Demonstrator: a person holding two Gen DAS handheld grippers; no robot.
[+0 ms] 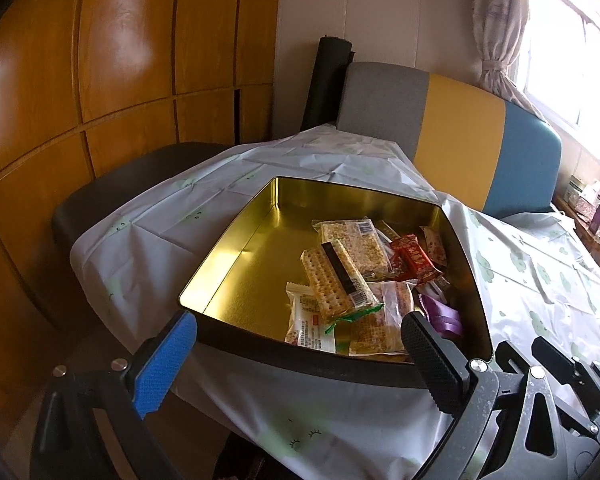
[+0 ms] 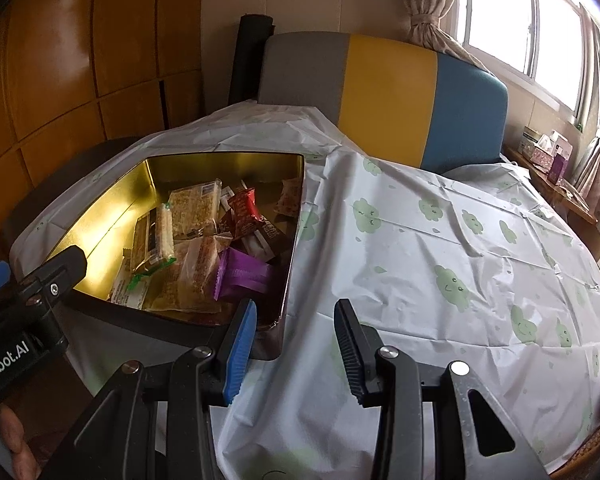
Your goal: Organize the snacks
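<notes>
At the bottom of the left wrist view the left gripper stands wide, nothing between its fingers, straddling the near wall of the tin. At the bottom of the right wrist view the right gripper is partly open and empty, over the tablecloth beside the tin. The snacks lie in the tin, frame centre. Behind stands a chair.

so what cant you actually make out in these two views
- Packet labels in the gold tin: print too small, both views.
- Lowest snacks: buried under the cracker pack and purple packet.
- Tin's near right corner: left wrist view, behind the left gripper.
- Windowsill boxes: too small.
</notes>
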